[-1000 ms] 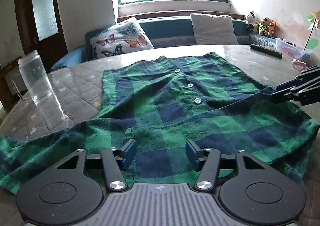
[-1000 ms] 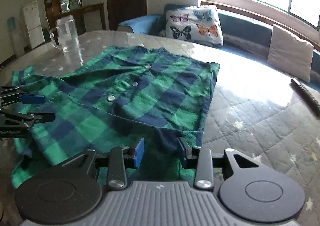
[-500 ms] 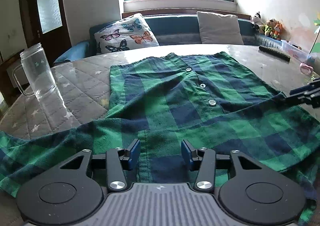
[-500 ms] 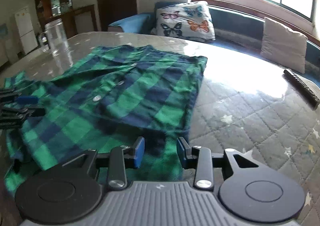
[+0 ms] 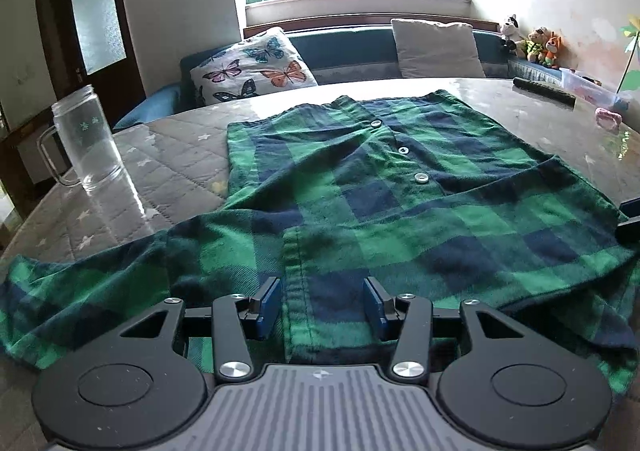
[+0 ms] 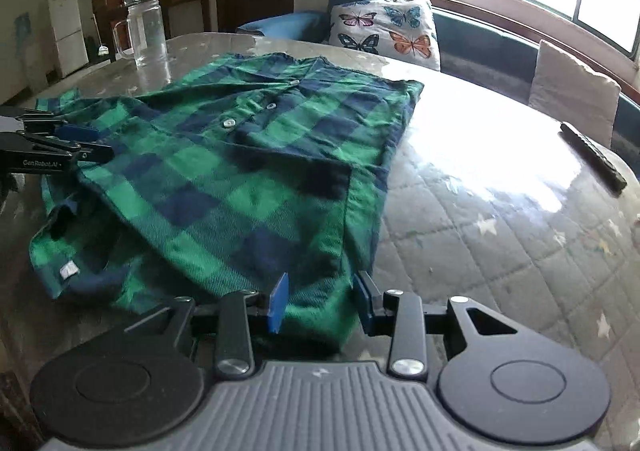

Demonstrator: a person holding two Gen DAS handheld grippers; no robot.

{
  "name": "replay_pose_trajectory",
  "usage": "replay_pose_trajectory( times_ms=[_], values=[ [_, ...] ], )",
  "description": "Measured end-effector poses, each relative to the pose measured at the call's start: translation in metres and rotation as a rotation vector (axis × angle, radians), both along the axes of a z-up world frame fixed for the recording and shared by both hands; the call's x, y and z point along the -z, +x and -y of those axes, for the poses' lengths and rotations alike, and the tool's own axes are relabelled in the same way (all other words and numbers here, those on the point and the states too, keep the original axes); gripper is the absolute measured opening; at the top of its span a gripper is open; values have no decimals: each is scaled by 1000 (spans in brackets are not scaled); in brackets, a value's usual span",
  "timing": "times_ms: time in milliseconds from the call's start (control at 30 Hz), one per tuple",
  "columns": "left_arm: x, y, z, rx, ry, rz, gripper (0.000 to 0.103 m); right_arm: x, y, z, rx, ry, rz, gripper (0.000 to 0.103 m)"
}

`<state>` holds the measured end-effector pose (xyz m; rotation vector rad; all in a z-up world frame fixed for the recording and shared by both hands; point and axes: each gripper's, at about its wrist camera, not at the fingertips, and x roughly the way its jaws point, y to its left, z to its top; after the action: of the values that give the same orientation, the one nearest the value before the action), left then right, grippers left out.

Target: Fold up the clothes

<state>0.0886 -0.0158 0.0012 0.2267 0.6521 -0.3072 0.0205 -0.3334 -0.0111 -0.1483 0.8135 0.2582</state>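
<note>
A green and navy plaid button shirt [image 5: 360,187] lies flat on the quilted table, buttons up; it also shows in the right wrist view [image 6: 248,155]. One sleeve [image 5: 80,291] trails out to the left. My left gripper [image 5: 322,303] is open, low over the shirt's near edge, with the fabric's hem between its blue pads. My right gripper [image 6: 320,301] is open over the shirt's near right corner. The left gripper also shows at the left edge of the right wrist view [image 6: 60,147].
A clear glass mug [image 5: 86,139] stands on the table left of the shirt. A black remote [image 6: 592,155] lies at the table's far right. A sofa with a butterfly cushion [image 5: 252,71] is behind the table.
Both grippers have come lower and closer to the shirt's near edge. The left jaws have opened wider around the hem. The shirt lies as before.
</note>
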Motion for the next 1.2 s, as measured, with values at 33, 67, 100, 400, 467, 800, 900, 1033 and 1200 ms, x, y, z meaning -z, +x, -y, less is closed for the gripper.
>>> replay_pose_trajectory(
  times_ms=[33,67,100,400,467,800,900,1033,1200],
  values=[
    [-2,-3,-1,2,-1,6,49,-3,-1,0,-2,1,4,35],
    [-3,-6,-1,6,0,13,49,-5,-1,-1,-4,1,9,35],
    [-4,-9,0,11,2,20,49,-8,-2,-1,-5,2,13,35],
    [1,-21,-4,13,31,29,52,-1,7,-26,-59,-31,-9,37],
    [-1,-23,-9,4,26,34,52,-6,7,-31,-70,-36,3,37],
    [-12,-23,-47,-105,-17,47,58,-24,33,-99,-235,-4,66,42],
    [-16,-20,-66,-166,-26,56,59,-23,44,-125,-287,5,78,42],
    [-22,-7,-104,-292,-25,75,62,-15,54,-153,-337,-5,74,42],
    [-25,17,-162,-491,-17,77,63,-2,57,-177,-401,-35,38,42]
  ],
)
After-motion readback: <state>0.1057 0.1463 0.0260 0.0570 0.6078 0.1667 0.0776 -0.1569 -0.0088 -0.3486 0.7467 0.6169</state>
